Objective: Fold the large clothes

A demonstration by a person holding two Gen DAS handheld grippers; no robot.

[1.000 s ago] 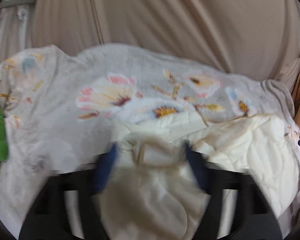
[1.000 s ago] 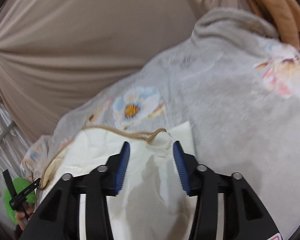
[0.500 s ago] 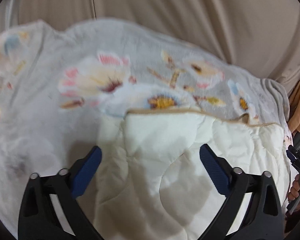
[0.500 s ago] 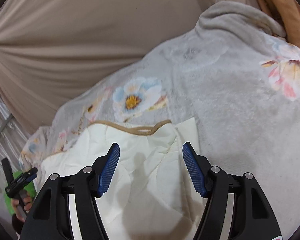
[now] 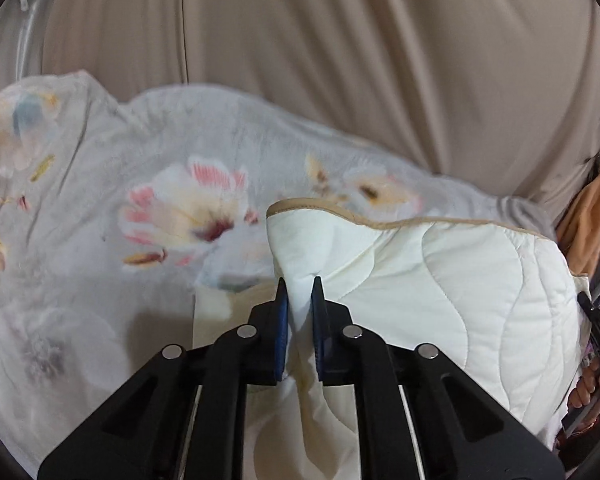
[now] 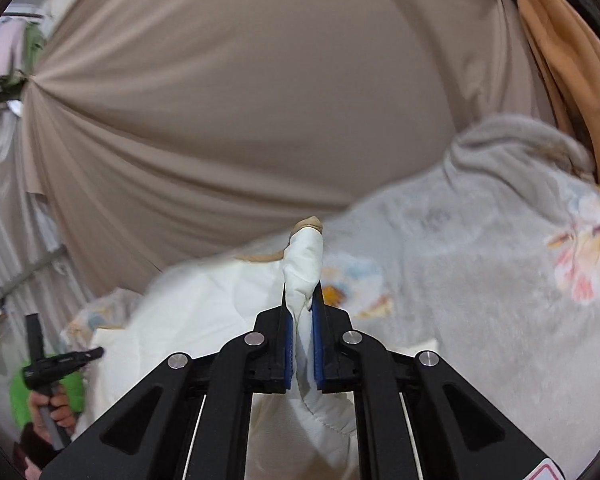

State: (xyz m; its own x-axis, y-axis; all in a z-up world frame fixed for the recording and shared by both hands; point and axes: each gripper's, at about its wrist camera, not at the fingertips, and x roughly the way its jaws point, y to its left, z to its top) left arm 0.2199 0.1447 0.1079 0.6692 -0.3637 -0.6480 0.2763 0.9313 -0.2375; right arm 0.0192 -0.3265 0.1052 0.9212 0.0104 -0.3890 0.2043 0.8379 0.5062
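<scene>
**Both grippers pinch the cream quilt along its trimmed edge**

Over on the left wrist view, a grey plush blanket printed with pink and yellow flowers (image 5: 100,208) spreads across the surface, a beige draped curtain (image 5: 340,60) hanging behind it. Moving toward the middle, the cream quilted garment with tan piping along its edge (image 5: 460,280) lies on top of the blanket, filling the right half of the picture. The left gripper (image 5: 299,288) is clenched on it: the blue-padded fingers (image 5: 281,312) squeeze a ridge of cream fabric just below the piped corner, and that corner stands up above the tips. At the far right edge, an orange cloth (image 5: 588,232) hangs, and below it a hand on the other tool's handle (image 5: 590,384) peeks in.

Switching to the right wrist view, at the far left a hand (image 6: 56,404) grips a black handle in front of something bright green (image 6: 20,392). The cream garment stretches from there toward the centre, blurred. The right gripper (image 6: 302,292) is closing its jaws, and the pads already press a bunched fold of the cream fabric between them, its tan-piped tip poking up past the fingertips. To the right, the flowered grey blanket runs on, bare of the garment.
</scene>
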